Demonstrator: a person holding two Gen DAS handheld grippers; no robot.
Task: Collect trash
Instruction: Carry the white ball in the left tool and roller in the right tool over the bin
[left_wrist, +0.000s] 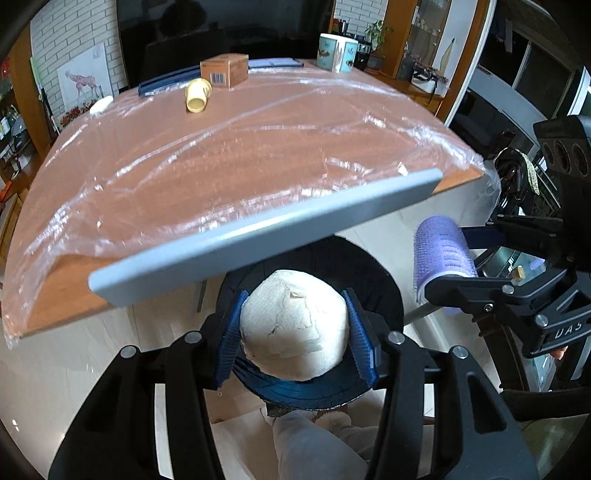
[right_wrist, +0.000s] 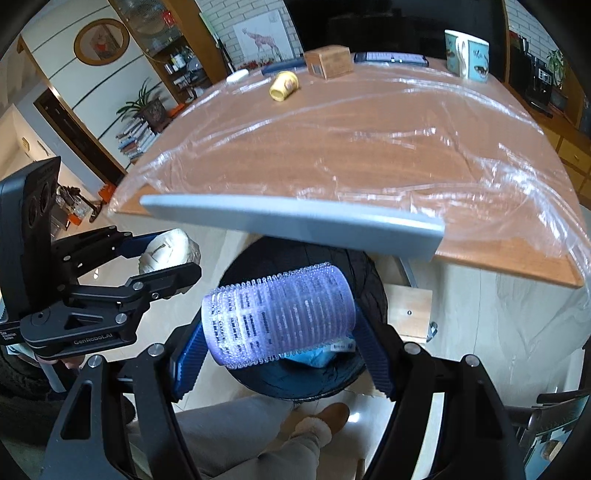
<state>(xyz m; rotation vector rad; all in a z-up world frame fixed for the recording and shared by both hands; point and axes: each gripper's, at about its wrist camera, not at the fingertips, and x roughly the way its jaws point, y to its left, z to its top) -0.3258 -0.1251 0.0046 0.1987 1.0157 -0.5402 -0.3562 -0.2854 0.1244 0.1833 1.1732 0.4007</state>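
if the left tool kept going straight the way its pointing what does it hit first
Most likely the inside of the black bin on the floor, whose mouth lies right behind the paper wad that the left tool holds. Depth is hard to judge.

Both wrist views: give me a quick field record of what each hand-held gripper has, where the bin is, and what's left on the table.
left hand-held gripper: shut on crumpled white paper ball
right hand-held gripper: shut on purple bristled hair roller
bin: round black trash bin on the floor by the table's near edge, below both loads
bin contents: a blue item shows; what it is cannot be told
table: brown wooden table under clear plastic sheet
far end of table: yellow cup on its side, brown cardboard box, patterned mug
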